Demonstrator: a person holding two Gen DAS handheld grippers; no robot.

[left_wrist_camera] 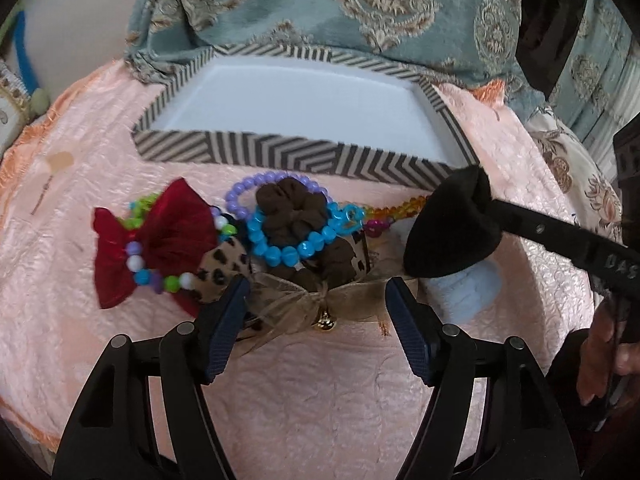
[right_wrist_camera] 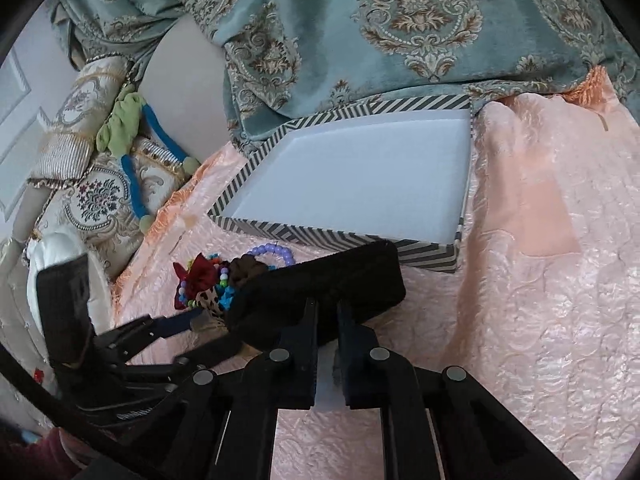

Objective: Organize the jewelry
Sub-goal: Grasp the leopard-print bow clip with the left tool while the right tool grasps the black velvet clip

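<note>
- Plainly, the left gripper [left_wrist_camera: 316,312] stands with its two dark-blue ribbed fingers [left_wrist_camera: 224,320] spread wide, nothing pressed between the pads; it points down at the near edge of a heap of hair accessories and bead bracelets.
- Between those spread fingers lies a sheer tan ribbon bow with a small gold bell [left_wrist_camera: 320,304], not gripped.
- Just behind it sit a leopard-print fabric piece [left_wrist_camera: 224,268], a dark brown fabric scrunchie [left_wrist_camera: 290,208], a bright blue bead bracelet [left_wrist_camera: 280,250] and a lilac bead bracelet [left_wrist_camera: 244,192], all overlapping.
- To the left of these rests a dark red fabric bow [left_wrist_camera: 160,236], with a string of mixed coloured beads across it.
- The right gripper [right_wrist_camera: 328,320] has its jaws drawn narrow onto a black fuzzy fabric pad [right_wrist_camera: 320,284]; perhaps a velvet headband or pouch, the shape is unclear.
- Beyond the heap lies an open shallow box with grey-and-white chevron walls [left_wrist_camera: 280,152] and a plain white floor.
- Everything lies on a crinkled pale pink bedspread [right_wrist_camera: 540,300], with teal damask cloth [right_wrist_camera: 400,20] bunched behind the box.
</note>
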